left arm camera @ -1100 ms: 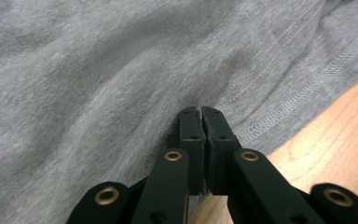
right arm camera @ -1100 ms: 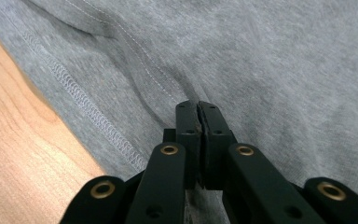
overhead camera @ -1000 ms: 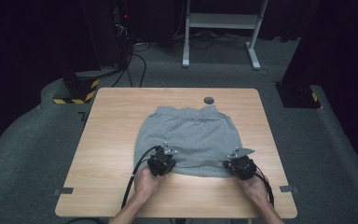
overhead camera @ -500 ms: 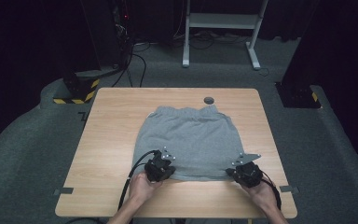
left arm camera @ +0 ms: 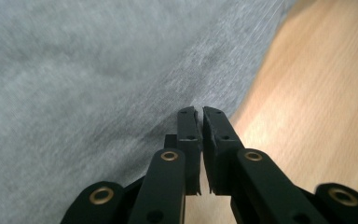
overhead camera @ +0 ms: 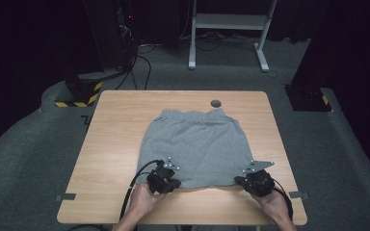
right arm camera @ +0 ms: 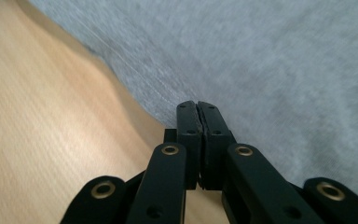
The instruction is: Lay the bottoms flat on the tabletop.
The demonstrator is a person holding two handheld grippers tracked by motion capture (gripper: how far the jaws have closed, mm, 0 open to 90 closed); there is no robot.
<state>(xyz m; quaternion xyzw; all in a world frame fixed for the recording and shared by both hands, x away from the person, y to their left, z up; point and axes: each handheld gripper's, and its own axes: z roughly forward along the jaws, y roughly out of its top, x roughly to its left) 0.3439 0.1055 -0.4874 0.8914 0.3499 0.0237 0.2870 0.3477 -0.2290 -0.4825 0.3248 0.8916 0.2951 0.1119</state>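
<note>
Both hands have drawn back toward the table's near edge since the earlier frames | grey shorts (overhead camera: 195,147) lie flat mid-table (overhead camera: 115,144) | left tongs (left arm camera: 199,112) and right tongs (right arm camera: 197,105) sit at the shorts' near hem, nearly shut, gripping nothing | pinch each hem corner firmly before folding.

Both hands come in from below. The left gripper (overhead camera: 164,177) shows a thin slit between its jaws; the right gripper (overhead camera: 256,182) is fully closed.
</note>
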